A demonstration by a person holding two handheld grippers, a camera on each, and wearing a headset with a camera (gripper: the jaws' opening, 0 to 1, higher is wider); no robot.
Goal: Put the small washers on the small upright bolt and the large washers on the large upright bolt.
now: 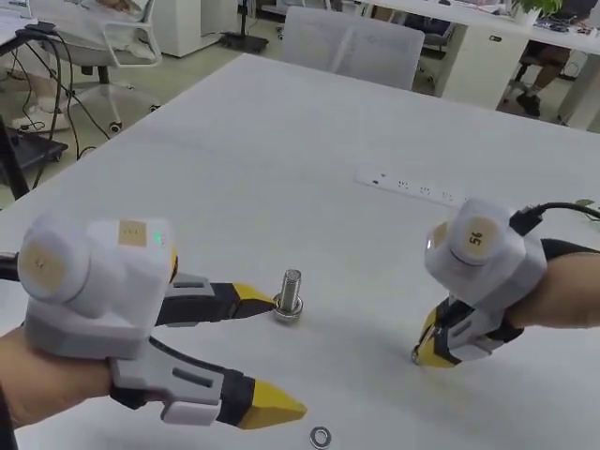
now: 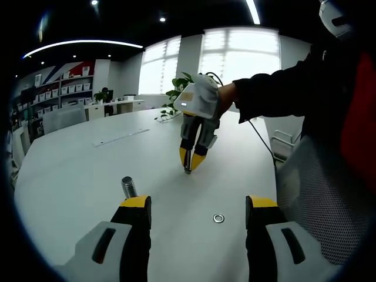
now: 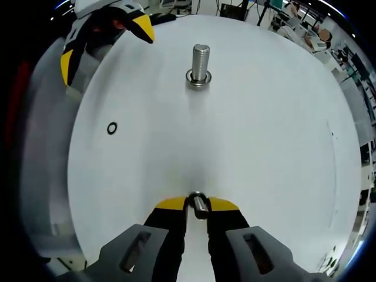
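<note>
Washer in hand: small washer (image 3: pixel 197 198), a ring of metal pinched at the tips, well to the right of the large bolt (image 1: pixel 290 292); it seems to sit at the small bolt, whose shaft is hard to tell apart from it.
Right gripper (image 1: pixel 427 353): jaws drawn nearly together and clamped on that small piece, tips down at the counter (image 1: pixel 309 159).
Doing it well: I judge the step to be threading the ring over the small bolt. Keep it level and centred on the shaft, and let go only once it has dropped past the tip. A tilted ring would likely catch on the threads.
Large bolt: upright, with a seated washer (image 3: pixel 198 77) around its foot.
Loose washer (image 1: pixel 321 436): flat on the counter, near the large bolt on the person's side.
Left gripper (image 2: pixel 200 202): jaws wide apart and holding nothing, one tip just beside the large bolt.
Counter: plain white and smooth, so a dropped ring may slide. A power strip (image 1: pixel 410 187) lies beyond the large bolt.
Room: office, with a chair (image 1: pixel 352 47) at the far edge, a plant (image 2: pixel 187 88) and bright windows (image 2: pixel 235 56).
</note>
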